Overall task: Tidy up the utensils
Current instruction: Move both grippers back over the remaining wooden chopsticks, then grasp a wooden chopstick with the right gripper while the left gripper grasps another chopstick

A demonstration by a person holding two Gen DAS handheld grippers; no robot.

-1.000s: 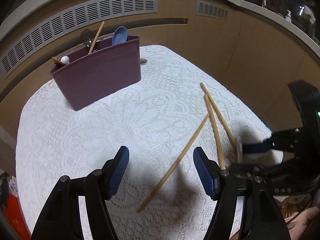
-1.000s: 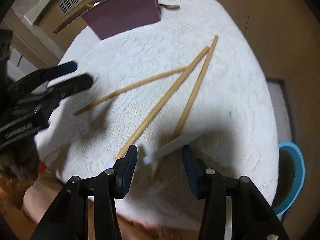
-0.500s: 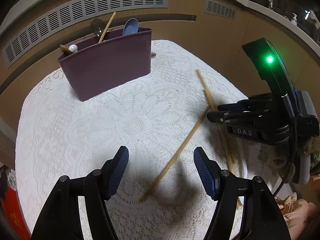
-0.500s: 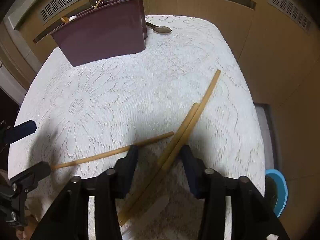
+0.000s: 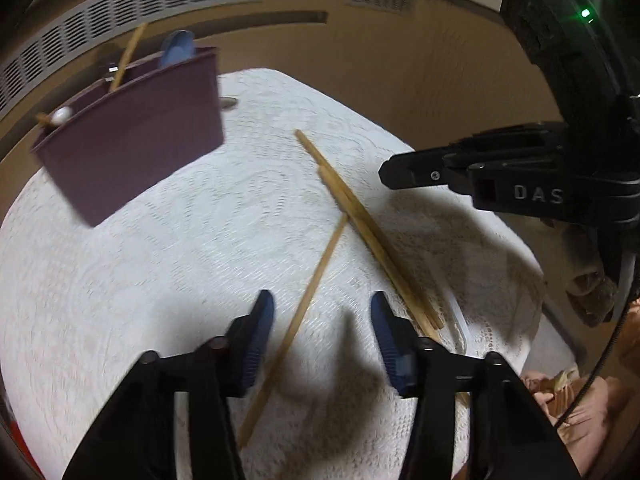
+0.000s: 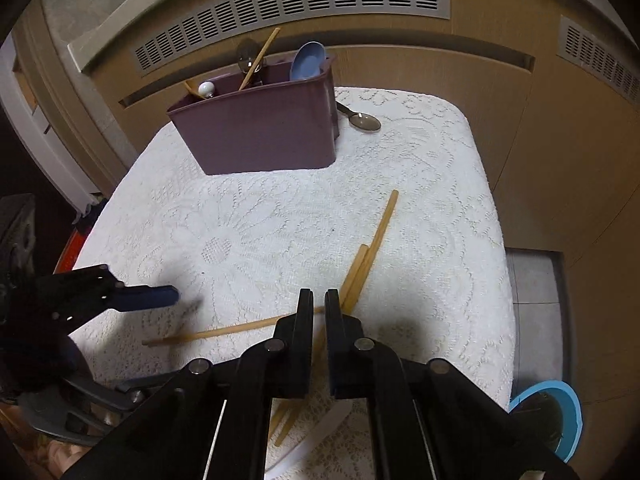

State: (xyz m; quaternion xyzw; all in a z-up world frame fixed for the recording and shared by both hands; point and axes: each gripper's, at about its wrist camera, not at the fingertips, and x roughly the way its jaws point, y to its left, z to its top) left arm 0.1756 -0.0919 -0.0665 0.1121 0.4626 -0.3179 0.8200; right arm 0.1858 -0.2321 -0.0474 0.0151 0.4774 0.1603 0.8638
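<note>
Between the left tool's [image 5: 322, 340] wide-spread blue pads lies a single chopstick [image 5: 300, 320], flat on the lace-covered desk [image 5: 120, 300], touched by neither pad. It slants away from the tool toward a pair of chopsticks [image 5: 360, 216], its far end meeting them. The pair lies side by side, touching, just right of the left tool's right pad, running from the desk's near right edge toward the bin [image 5: 132, 140].

From the right wrist view, the right tool [image 6: 319, 312] has its jaws drawn narrow, only a thin slit between them. It sits over the pair [image 6: 368, 248] where the single chopstick [image 6: 224, 330] comes in from the left; whether anything is pinched in the slit cannot be told, since the fingers hide that spot. A pale flat utensil [image 6: 316, 436] lies under the right tool near the desk's front edge.

Beyond the chopsticks, at the far side of the desk [image 6: 440, 240], stands the purple bin [image 6: 260, 132], holding a blue spoon [image 6: 306, 60], a metal spoon, a chopstick [image 6: 258, 60] leaning upright and a white-knobbed piece [image 6: 206, 88]. A spoon [image 6: 360, 120] lies on the desk just right of the bin, touching or nearly touching its corner. Right of the desk, low down, sits a blue-rimmed pail [image 6: 560, 420].
</note>
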